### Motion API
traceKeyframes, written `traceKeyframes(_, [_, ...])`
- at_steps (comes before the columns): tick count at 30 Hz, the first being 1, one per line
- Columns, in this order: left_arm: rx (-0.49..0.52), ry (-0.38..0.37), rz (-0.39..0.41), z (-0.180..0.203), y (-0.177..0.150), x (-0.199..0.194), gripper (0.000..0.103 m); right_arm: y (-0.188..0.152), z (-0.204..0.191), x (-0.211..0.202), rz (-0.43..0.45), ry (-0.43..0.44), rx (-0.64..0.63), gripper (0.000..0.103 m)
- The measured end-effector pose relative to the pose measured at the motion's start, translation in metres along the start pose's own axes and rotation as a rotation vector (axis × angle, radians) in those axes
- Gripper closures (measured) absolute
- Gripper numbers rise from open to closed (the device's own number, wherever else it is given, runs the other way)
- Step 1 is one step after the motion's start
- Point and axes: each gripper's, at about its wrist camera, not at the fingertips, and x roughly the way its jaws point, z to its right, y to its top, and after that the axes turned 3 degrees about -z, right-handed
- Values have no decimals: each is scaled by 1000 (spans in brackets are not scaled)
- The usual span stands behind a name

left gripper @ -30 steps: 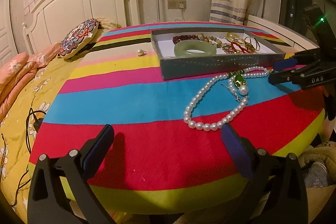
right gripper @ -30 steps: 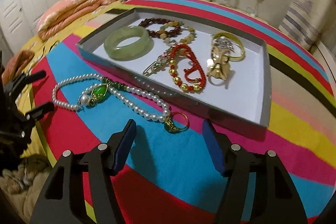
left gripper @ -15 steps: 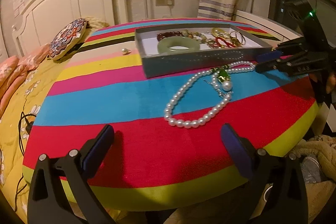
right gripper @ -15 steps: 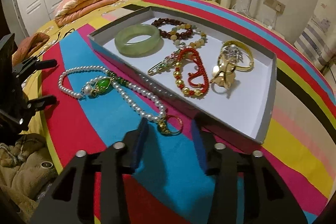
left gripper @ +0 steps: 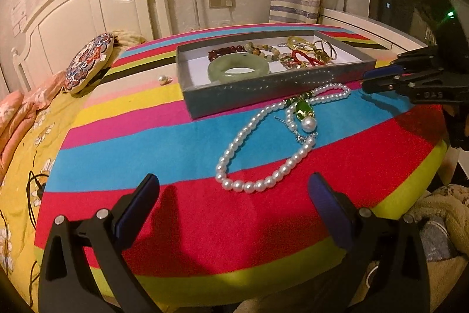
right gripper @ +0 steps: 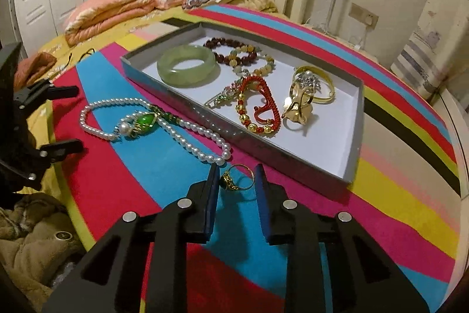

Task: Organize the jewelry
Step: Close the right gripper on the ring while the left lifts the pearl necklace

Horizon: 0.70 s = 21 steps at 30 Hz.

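While right tool (right gripper: 236,176) straddles it, ring (right gripper: 238,181) (gem leftward) lies flat.

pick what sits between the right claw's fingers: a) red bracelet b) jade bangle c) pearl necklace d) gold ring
d: in the right wrist view the gold ring lies on the cloth between the right claw fingers, with gaps either side; the other pieces lie farther off.
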Motion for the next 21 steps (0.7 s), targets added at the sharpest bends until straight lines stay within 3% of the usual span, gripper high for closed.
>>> traceKeyframes(3, [3,-23,-5,2,3,4,3,-3,-2,-7,13,2,3,78])
traceKeyframes(7, [7,-65,-1,6,5,5,19,-5,-2,-9,19,5,17,78])
traceKeyframes(10, [16,-69,-1,8,6,4,21,-6,-1,-8,20,7,27,78])
traceKeyframes(13, [15,-102,5,10,7,4,46,-8,-2,-8,23,10,30,78])
traceKeyframes(15, [27,-108,3,12,8,4,56,-8,-3,-8,24,11,30,78])
traceKeyframes(17, [37,-121,5,13,9,3,82,-8,-3,-9,26,11,33,78])
traceKeyframes(20, [20,-158,27,12,10,-1,96,-9,-3,-10,30,12,39,78])
traceKeyframes(21, [19,-162,37,12,10,-3,96,-9,-3,-10,31,13,40,78])
